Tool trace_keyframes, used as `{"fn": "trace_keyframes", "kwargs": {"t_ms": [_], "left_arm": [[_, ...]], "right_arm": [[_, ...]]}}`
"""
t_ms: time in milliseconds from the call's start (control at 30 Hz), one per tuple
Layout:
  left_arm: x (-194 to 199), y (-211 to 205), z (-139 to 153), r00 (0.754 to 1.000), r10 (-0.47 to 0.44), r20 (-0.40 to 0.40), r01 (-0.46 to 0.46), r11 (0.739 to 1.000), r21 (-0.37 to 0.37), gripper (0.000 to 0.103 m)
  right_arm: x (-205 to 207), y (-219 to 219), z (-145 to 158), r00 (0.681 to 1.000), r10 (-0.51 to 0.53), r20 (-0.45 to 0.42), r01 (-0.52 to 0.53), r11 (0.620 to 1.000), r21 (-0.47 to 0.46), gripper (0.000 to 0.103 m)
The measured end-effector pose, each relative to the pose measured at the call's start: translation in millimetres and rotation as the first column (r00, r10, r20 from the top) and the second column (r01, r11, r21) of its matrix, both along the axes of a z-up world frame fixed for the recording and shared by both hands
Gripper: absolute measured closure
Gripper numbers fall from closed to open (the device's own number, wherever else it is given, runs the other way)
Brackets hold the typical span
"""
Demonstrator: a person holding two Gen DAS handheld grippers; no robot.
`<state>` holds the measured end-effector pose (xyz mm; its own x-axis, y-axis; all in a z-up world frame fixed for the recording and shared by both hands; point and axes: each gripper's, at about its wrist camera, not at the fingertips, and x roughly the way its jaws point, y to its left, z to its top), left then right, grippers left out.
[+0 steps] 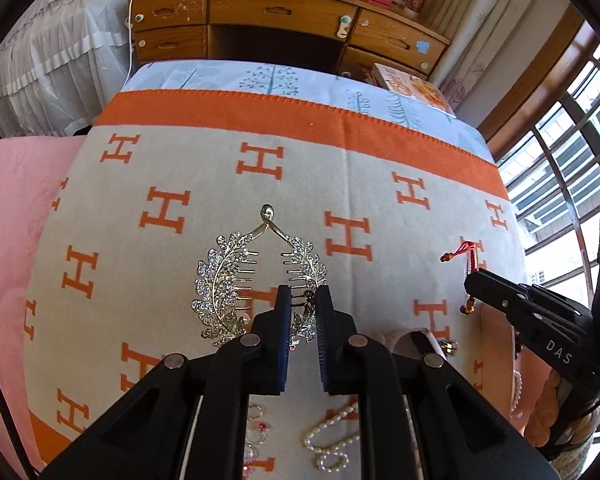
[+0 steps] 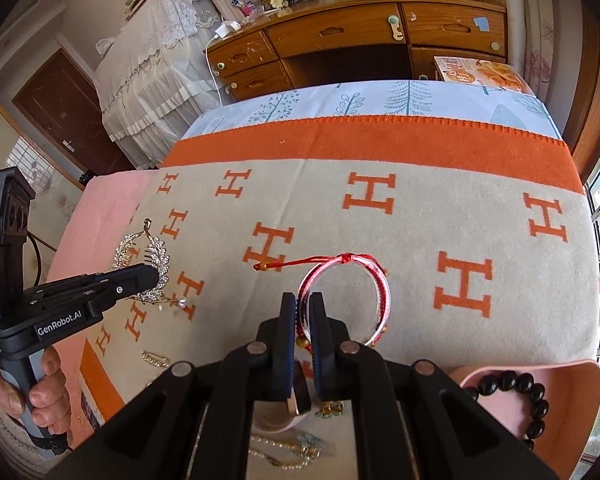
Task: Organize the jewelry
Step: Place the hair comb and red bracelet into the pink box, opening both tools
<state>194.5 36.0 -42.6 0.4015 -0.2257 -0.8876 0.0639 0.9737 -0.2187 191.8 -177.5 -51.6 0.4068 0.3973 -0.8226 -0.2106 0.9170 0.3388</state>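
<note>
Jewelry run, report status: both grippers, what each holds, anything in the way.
Left gripper shut on rhinestone leaf hair comb. Right gripper shut on red cord bracelet. Both lifted over blanket. Nothing blocking.

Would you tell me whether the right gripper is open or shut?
Shut: the right gripper has its pads pressed on the red bracelet, lifted off the blanket.
</note>
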Motion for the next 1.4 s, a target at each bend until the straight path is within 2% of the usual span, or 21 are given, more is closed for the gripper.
{"fn": "trace_keyframes", "kwargs": {"t_ms": [133,300,400,533,700,867,933,1067,1300,1333,1367,1400], "left_arm": [[-19,-23,36,0.995,-0.078,0.060,0.079,0.997,-0.017,0.094],[-39,-67,77,0.973,-0.191,0.133,0.198,0.979,-0.044,0.094],[-52,-102,93,0.950,-0.264,0.165,0.277,0.959,-0.061,0.094],[-67,-152,101,0.915,-0.361,0.182,0.381,0.920,-0.090,0.093],[-75,-208,84,0.876,-0.453,0.164,0.474,0.871,-0.126,0.093],[-68,-252,45,0.854,-0.508,0.114,0.520,0.841,-0.150,0.093],[-63,-264,29,0.850,-0.517,0.096,0.526,0.839,-0.140,0.093],[-49,-279,-2,0.859,-0.509,0.047,0.510,0.845,-0.160,0.093],[-43,-284,-41,0.869,-0.496,-0.011,0.489,0.860,-0.148,0.092],[-44,-283,-41,0.869,-0.495,-0.003,0.489,0.859,-0.151,0.090],[-46,-281,-41,0.870,-0.493,0.002,0.488,0.860,-0.148,0.083],[-48,-279,-39,0.871,-0.492,0.006,0.487,0.861,-0.150,0.071]], "right_arm": [[-25,-20,28,0.998,-0.034,0.056,0.031,0.998,0.048,0.096],[-68,-53,61,0.986,-0.097,0.133,0.089,0.994,0.063,0.096],[-94,-78,69,0.977,-0.145,0.156,0.138,0.989,0.054,0.096],[-122,-108,63,0.965,-0.219,0.144,0.213,0.975,0.058,0.096],[-148,-136,34,0.956,-0.280,0.084,0.274,0.959,0.077,0.096],[-163,-148,2,0.948,-0.316,0.024,0.313,0.946,0.089,0.096],[-167,-149,-8,0.947,-0.321,0.005,0.319,0.943,0.095,0.096],[-169,-149,-19,0.945,-0.327,-0.005,0.326,0.943,0.070,0.096],[-160,-145,-28,0.943,-0.332,-0.008,0.332,0.943,0.006,0.096],[-160,-144,-28,0.943,-0.333,-0.004,0.333,0.943,-0.004,0.096],[-160,-144,-28,0.942,-0.336,-0.003,0.336,0.942,-0.009,0.096],[-160,-144,-28,0.940,-0.342,0.000,0.342,0.940,-0.011,0.096]]}}
